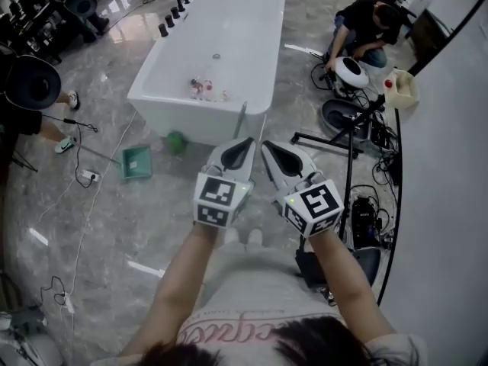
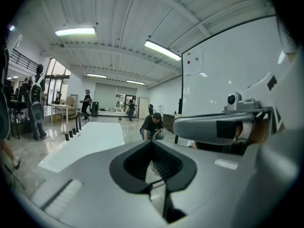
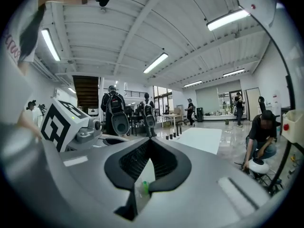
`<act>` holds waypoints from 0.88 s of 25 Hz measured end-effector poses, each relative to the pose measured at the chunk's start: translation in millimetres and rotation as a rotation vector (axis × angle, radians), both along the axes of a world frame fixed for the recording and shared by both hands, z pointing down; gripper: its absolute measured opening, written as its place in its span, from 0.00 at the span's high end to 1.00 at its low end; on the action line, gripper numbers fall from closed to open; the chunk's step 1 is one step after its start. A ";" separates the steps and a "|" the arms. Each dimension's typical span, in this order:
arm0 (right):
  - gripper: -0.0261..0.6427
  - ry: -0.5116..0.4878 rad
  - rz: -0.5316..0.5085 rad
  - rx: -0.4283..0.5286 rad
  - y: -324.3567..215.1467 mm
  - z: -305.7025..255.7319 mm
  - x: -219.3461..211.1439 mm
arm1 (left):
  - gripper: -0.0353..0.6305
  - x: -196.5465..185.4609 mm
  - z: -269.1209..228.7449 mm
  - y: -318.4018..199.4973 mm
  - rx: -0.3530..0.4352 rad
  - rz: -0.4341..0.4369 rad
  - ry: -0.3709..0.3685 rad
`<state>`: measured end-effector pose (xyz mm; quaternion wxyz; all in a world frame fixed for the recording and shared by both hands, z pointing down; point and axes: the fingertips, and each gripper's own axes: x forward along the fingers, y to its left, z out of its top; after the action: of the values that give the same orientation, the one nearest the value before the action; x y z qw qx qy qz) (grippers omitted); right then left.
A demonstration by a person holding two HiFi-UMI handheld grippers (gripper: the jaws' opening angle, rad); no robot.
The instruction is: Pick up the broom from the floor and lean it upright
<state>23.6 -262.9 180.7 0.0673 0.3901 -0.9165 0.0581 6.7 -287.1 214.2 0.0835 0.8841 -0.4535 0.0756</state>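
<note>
In the head view my left gripper (image 1: 249,141) and right gripper (image 1: 267,144) are side by side. A thin stick, I think the broom (image 1: 242,120), stands against the near wall of the bathtub (image 1: 191,124), just beyond them. Left gripper view: jaws together, empty. Right gripper view: the same. The broom seems light, stiff and smooth, so I would clamp it mid-handle.

forearms (image 1: 179,280) stretched forward, close side by side; left tongs (image 1: 247,142) jaws together; right tongs (image 1: 268,146) jaws together; both pointing roughly level
</note>
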 end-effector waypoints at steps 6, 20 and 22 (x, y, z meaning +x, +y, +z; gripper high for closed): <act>0.96 -0.026 0.025 0.074 5.0 -42.3 5.4 | 0.95 7.0 -47.1 4.8 0.107 0.019 0.028; 0.96 -0.043 0.042 0.082 8.3 -53.1 5.4 | 0.95 7.7 -83.4 15.0 0.180 0.034 0.074; 0.96 -0.046 0.043 0.088 7.3 -53.8 4.4 | 0.95 8.6 -85.9 14.3 0.189 0.038 0.069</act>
<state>28.0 -255.6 127.0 0.0280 0.4108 -0.9109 0.0282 15.4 -272.8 128.3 0.0138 0.8986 -0.4386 0.0034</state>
